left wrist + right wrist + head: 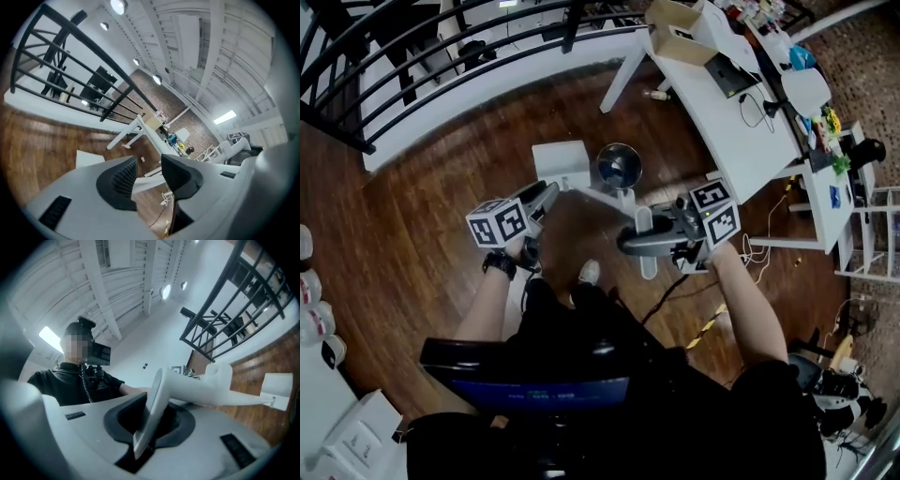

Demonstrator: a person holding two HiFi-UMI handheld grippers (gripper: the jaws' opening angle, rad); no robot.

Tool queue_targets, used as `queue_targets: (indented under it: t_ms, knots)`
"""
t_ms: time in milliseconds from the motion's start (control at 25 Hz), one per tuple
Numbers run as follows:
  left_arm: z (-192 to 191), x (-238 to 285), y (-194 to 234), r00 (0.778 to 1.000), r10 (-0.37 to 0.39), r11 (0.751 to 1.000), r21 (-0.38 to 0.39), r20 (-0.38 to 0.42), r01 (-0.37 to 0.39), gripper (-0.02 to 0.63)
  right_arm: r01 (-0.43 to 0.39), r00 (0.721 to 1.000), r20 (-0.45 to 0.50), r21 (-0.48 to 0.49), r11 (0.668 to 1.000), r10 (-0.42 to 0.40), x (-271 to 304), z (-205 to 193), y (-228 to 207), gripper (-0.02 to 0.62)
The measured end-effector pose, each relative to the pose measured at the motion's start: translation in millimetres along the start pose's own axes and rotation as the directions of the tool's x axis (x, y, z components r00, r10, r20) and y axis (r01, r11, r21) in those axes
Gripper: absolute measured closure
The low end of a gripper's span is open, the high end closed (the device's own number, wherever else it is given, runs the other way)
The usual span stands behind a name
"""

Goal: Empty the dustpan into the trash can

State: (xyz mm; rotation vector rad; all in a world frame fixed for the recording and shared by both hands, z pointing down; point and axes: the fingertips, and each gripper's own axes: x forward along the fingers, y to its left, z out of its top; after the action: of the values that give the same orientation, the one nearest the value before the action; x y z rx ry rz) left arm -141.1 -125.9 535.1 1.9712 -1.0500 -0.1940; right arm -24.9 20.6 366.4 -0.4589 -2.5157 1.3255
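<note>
The wooden floor (pixel 422 216) fills most of the head view, with a white desk (pixel 722 122) along its upper right. The long-handled white dustpan (pixel 561 161) is held off the floor, its pan just beside the round metal trash can (pixel 619 167) and, as far as the head view shows, not over the can's open mouth. The right gripper (pixel 149 420) is clamped on the end of the dustpan's handle and carries it alone. The left gripper (pixel 147 176) hangs near the shaft with its jaws apart and nothing pressed between its pads. No view shows what is in the pan. I judge the carry as nearly done, while swinging the pan over the can and tipping it out remains.
</note>
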Motion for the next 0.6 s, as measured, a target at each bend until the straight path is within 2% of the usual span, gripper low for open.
queue_targets:
  t_ms: [120,200,240,320,400,440,480,600]
  knots:
    - [-14,12,7,0.999,-0.033,0.984,-0.178,-0.001,0.032,0.417,0.013,0.999,-0.042,-0.047,0.999,-0.015,5,0,15,0.537]
    - [-21,18,7,0.997,-0.070,0.940,-0.334,0.025,0.075,0.394,0.021,0.999,-0.041,-0.070,0.997,-0.023,2,4,26,0.535]
    - [-24,20,7,0.995,-0.092,0.904,-0.416,0.044,0.102,0.391,0.024,0.999,-0.037,-0.080,0.996,-0.027,-1,8,32,0.534]
    - [-30,25,9,0.988,-0.114,0.805,-0.574,0.101,0.152,0.368,0.023,0.999,-0.029,-0.098,0.995,-0.026,-9,14,44,0.534]
    - [-35,29,17,0.982,-0.086,0.692,-0.699,0.167,0.180,0.368,0.016,1.000,-0.017,-0.116,0.993,-0.018,-15,18,53,0.534]
    - [-40,32,22,0.981,-0.067,0.653,-0.736,0.181,0.180,0.368,0.012,1.000,-0.007,-0.124,0.992,-0.013,-17,19,55,0.534]
    - [-45,35,26,0.982,-0.055,0.631,-0.756,0.179,0.173,0.368,0.010,1.000,0.002,-0.132,0.991,-0.009,-17,20,57,0.534]
    - [-56,45,26,0.988,-0.065,0.603,-0.783,0.142,0.152,0.368,0.005,1.000,0.017,-0.154,0.988,-0.002,-11,28,63,0.532]
